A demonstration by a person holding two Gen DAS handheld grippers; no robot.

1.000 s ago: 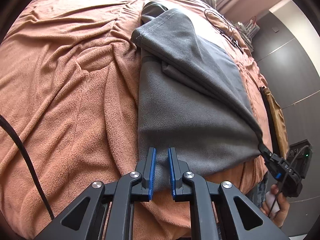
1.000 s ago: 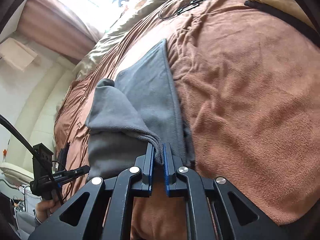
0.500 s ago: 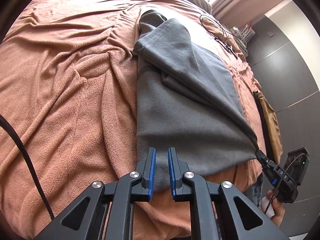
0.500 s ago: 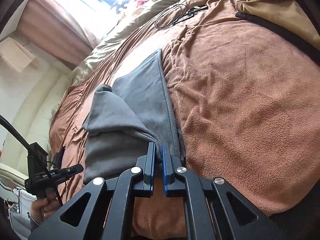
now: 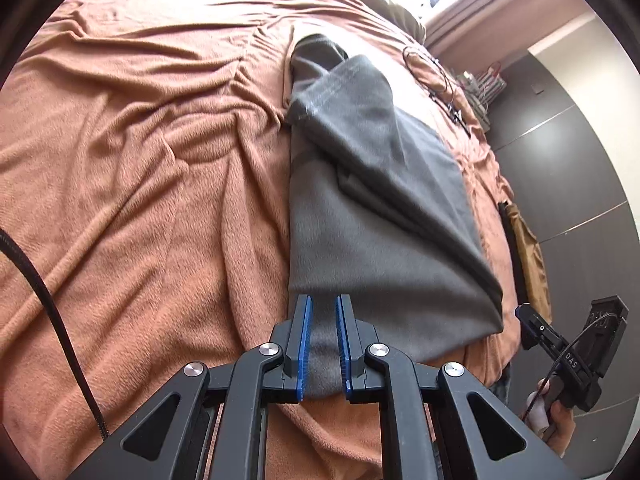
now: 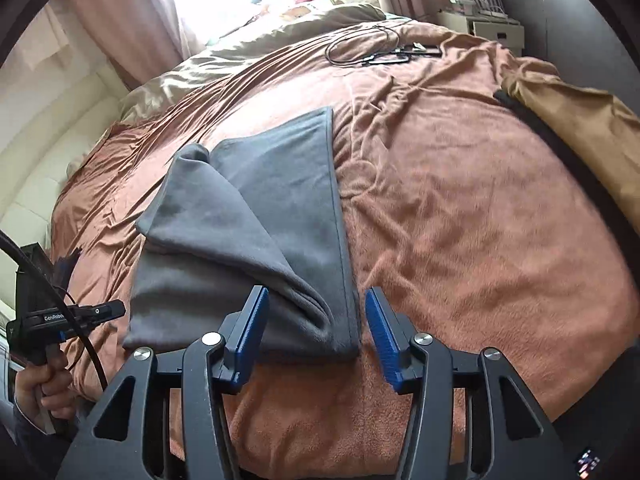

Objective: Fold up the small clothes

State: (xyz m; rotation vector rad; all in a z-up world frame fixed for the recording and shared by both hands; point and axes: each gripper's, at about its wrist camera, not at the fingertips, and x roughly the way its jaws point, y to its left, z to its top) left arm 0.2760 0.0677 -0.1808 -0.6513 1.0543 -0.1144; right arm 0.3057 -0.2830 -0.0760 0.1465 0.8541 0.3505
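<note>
Rust blanket, grey garment near edge

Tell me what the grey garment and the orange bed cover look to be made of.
Grey garment: likely soft fleece or brushed knit; matte, faintly fuzzy, folds in thick rounded rolls, stitched hem.
Orange bed cover: probably plush or terry-like pile; nubby nap, slight sheen along its wrinkles.

Folded garment lies on the blanket covering the bed, near its front edge. Cable coil sits on the blanket behind it, by the pillow. A second cloth lies at the blanket's right edge. Left gripper at garment's front-left corner, right gripper at front-right.
</note>
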